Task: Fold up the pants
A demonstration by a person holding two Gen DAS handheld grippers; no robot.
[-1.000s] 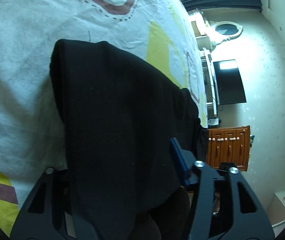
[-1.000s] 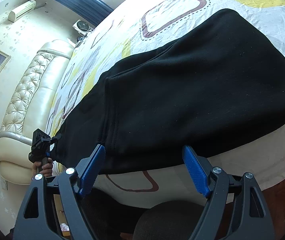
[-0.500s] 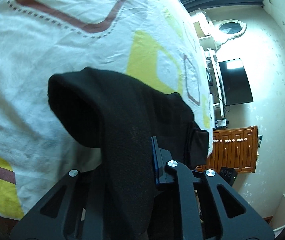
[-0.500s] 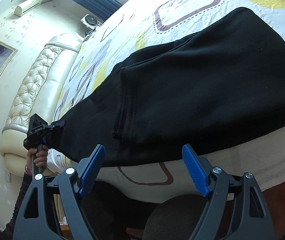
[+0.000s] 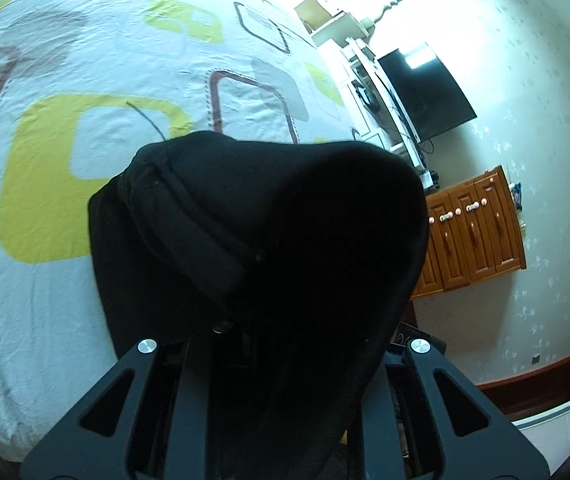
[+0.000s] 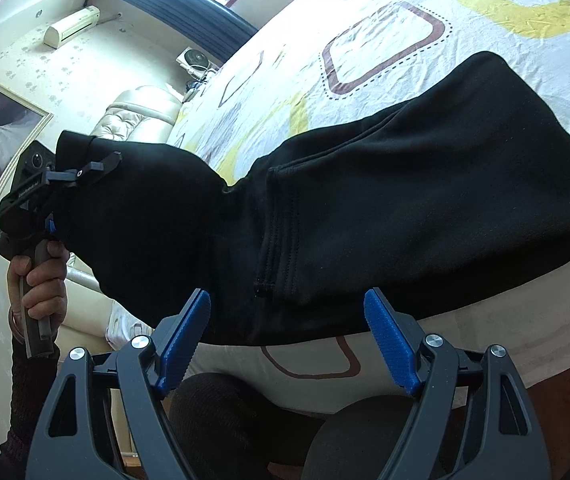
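Note:
Black pants point(image 6: 425, 208) lie across the patterned bed sheet point(image 6: 385, 40), one end reaching the bed's near edge. My left gripper point(image 6: 55, 200) is shut on the pants' other end and holds it lifted above the bed at the left. In the left wrist view the black cloth point(image 5: 277, 248) drapes over that gripper and hides its fingertips. My right gripper point(image 6: 287, 340) is open and empty, its blue pads point(image 6: 389, 340) just in front of the pants' near edge, apart from the cloth.
A cream tufted headboard point(image 6: 137, 116) stands at the bed's left end. A dark TV point(image 5: 425, 92) and a wooden cabinet point(image 5: 473, 236) stand against the wall past the bed. My knees point(image 6: 365, 432) sit below the right gripper.
My left gripper has closed on the pants' end and lifted it up off the bed, swinging toward the middle. The right gripper has stayed open and nearly still.

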